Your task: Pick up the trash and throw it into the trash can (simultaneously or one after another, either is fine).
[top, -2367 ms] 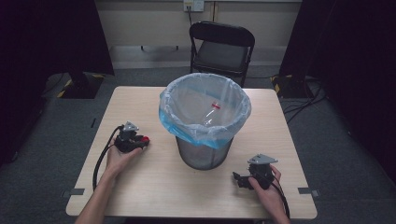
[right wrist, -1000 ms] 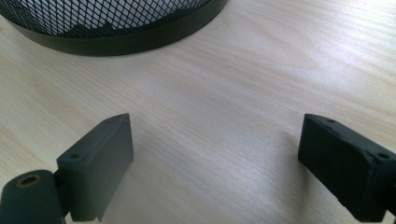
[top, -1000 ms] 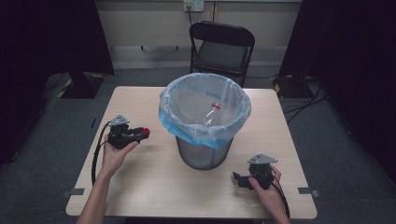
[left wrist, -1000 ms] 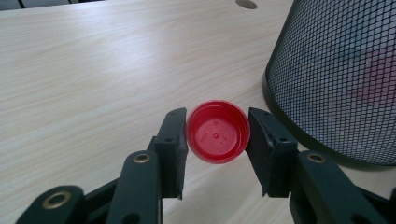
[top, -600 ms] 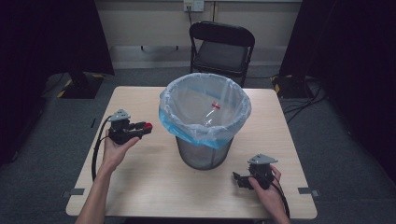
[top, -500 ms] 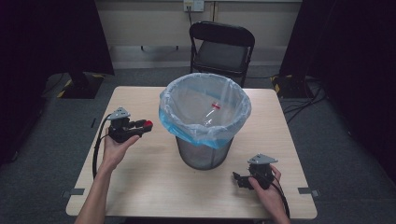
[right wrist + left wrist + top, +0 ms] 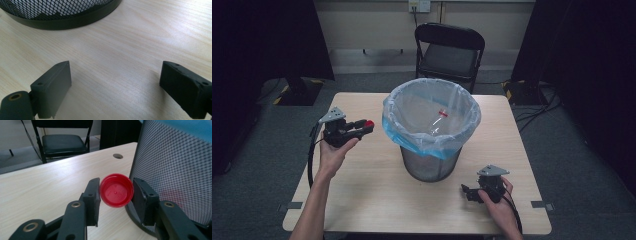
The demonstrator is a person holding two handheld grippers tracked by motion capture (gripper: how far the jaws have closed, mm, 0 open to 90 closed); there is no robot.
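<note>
Left gripper (image 7: 116, 192) clamps a red cap (image 7: 116, 190) beside the bin (image 7: 431, 131); right gripper (image 7: 115, 87) gapes, empty.

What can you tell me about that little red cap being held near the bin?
The red cap is a small round bottle cap, plastic by its look, glossy, with a raised rim and a tiny dot in the middle of its hollow inside, which faces the camera. The left tool clamps it by its sides, above the wooden table, beside the mesh bin.

A black folding chair (image 7: 448, 52) stands behind the wooden table (image 7: 377, 200).
</note>
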